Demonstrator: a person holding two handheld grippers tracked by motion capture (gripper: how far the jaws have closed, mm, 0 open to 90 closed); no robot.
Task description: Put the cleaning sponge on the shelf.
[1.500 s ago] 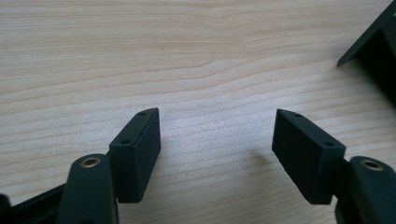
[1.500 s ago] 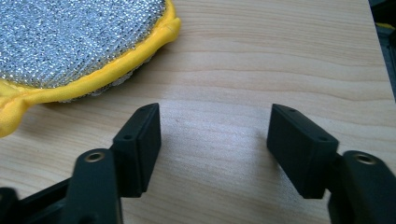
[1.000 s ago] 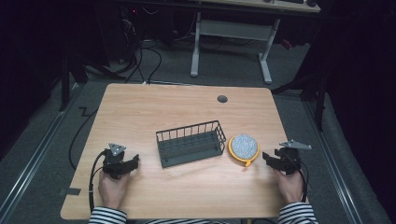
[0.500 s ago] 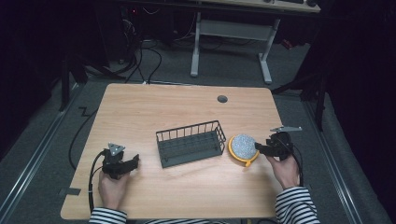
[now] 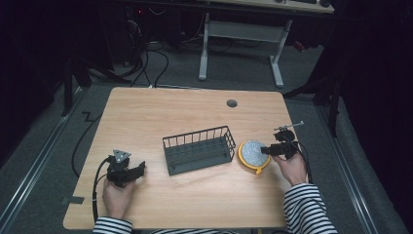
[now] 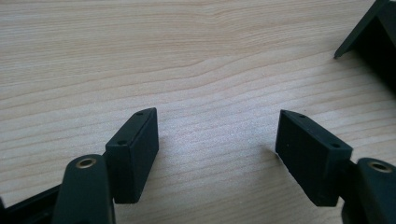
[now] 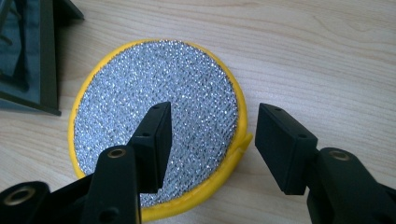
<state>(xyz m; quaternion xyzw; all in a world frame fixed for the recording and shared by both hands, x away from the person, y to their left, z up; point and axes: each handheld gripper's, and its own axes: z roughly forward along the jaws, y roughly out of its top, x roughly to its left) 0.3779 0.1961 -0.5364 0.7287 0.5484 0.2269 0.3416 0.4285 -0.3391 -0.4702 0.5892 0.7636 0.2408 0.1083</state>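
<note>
At the left of the high view, the left hand-held gripper (image 5: pixel 138 170) rests on the table (image 5: pixel 160 112), held by the person's left hand (image 5: pixel 116 197) near the front edge. Its jaws point to the right, toward the basket, and a grey three-cornered plate sits on its top. In the left gripper view, the left hand-held gripper (image 6: pixel 217 144) has its jaws wide apart, with only bare wood between them, so it holds nothing; a dark corner of the basket (image 6: pixel 369 32) shows at the upper right. In the middle of the table stands the wire basket (image 5: pixel 199 149), dark, long and a little turned. Just beside its right end lies the scrubber (image 5: pixel 253 155), a round pad with a silver glittering face and a yellow rim, flat on the table. The right hand-held gripper (image 5: pixel 265 150) reaches it from the right, held by the right hand (image 5: pixel 291 168) in a striped sleeve. In the right gripper view, the right hand-held gripper (image 7: pixel 212 133) has its jaws open, though they have just been closing a little. One jaw is over the silver face of the scrubber (image 7: pixel 159 107) and the other is beyond the yellow rim, over the wood, so the edge is between them. The pads do not press on it yet.
</note>
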